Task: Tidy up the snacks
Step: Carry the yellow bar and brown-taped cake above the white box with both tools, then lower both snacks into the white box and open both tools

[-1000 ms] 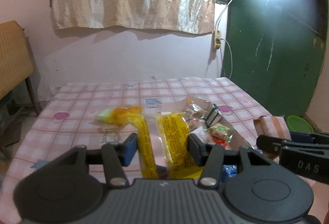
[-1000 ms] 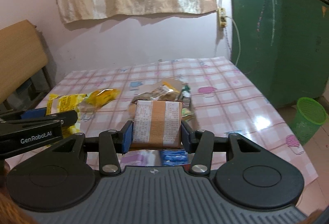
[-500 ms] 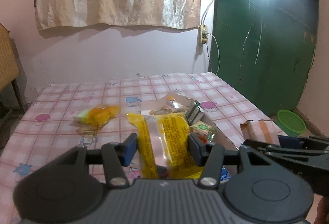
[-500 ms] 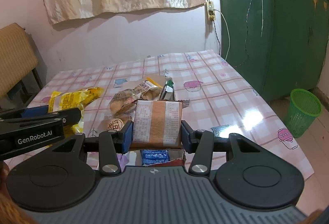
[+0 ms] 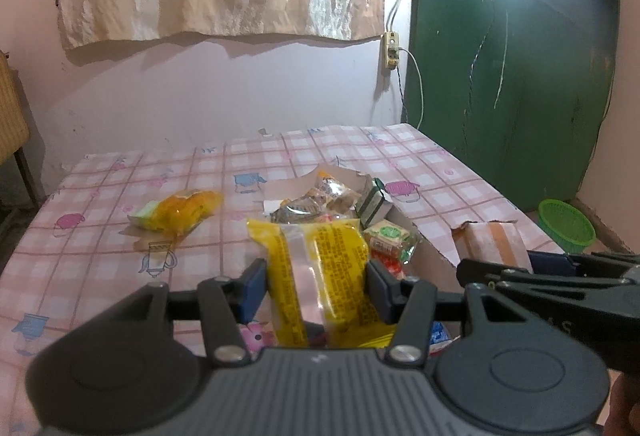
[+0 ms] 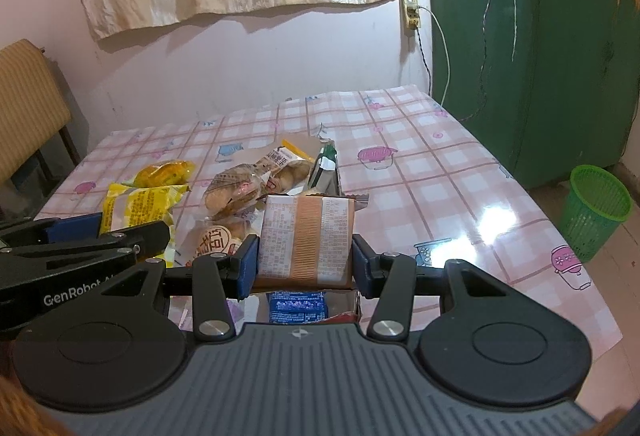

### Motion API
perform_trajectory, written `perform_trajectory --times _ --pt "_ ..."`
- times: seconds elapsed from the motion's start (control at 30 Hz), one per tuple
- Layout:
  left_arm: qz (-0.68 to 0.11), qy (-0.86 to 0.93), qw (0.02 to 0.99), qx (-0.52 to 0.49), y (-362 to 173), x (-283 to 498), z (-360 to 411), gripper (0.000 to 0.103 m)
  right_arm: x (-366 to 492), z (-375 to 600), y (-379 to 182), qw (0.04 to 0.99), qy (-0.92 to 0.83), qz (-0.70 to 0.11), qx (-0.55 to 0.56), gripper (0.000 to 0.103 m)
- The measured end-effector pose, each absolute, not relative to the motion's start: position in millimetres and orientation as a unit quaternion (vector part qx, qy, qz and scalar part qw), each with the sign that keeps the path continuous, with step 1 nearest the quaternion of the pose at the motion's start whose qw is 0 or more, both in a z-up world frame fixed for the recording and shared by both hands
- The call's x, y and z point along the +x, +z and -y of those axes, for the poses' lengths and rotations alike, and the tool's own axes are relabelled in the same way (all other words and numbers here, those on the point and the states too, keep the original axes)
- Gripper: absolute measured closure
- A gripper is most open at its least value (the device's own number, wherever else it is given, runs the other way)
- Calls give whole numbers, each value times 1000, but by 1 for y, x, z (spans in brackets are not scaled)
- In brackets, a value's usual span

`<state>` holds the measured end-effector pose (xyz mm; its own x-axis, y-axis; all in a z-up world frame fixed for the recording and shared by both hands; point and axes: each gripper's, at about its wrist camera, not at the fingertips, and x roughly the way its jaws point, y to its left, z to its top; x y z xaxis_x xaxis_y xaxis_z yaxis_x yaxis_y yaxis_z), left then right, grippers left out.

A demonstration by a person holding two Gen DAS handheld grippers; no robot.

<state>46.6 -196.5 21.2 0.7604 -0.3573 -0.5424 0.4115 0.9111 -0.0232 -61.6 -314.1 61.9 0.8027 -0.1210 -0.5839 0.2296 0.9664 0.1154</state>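
My left gripper (image 5: 316, 288) is shut on a yellow snack packet (image 5: 320, 276), held upright above the near part of the table. My right gripper (image 6: 305, 262) is shut on an orange-and-white striped wafer packet (image 6: 306, 238). Both hover over a low cardboard box (image 5: 432, 256) that holds several snacks: clear bags of buns (image 6: 256, 183), a green-and-white carton (image 5: 374, 203) and a blue packet (image 6: 296, 306). An orange-yellow bag (image 5: 180, 213) lies on the cloth left of the box. The right gripper with its packet shows at the right in the left wrist view.
A pink checked cloth covers the table (image 6: 420, 171), which ends close to a green door (image 5: 500, 67) on the right. A green mesh bin (image 6: 596, 209) stands on the floor there. A woven chair back (image 6: 28, 107) is at the left. A curtain hangs on the far wall.
Both grippers have drifted forward and slightly down over the box, each keeping its packet. More of the box's snacks show beneath them now.
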Motion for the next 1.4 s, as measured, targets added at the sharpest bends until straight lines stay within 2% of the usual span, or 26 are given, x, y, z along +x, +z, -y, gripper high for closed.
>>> perform_trajectory --times 0.77,0.87,0.93,0.97,1.4 --pt "-300 -247 921 27 2 67 208 50 -34 331 44 940 -92 -316 96 43" --pt "-301 -247 921 19 0 69 206 40 -32 334 42 940 -85 -313 104 37" --pt "-301 -242 922 13 1 70 201 31 -32 336 42 941 -90 -309 108 22" --pt "-300 -239 923 13 1 70 200 31 -33 337 42 942 -92 -305 110 19" --pt "-282 -179 943 7 16 70 155 31 -35 307 61 952 -68 -284 95 18"
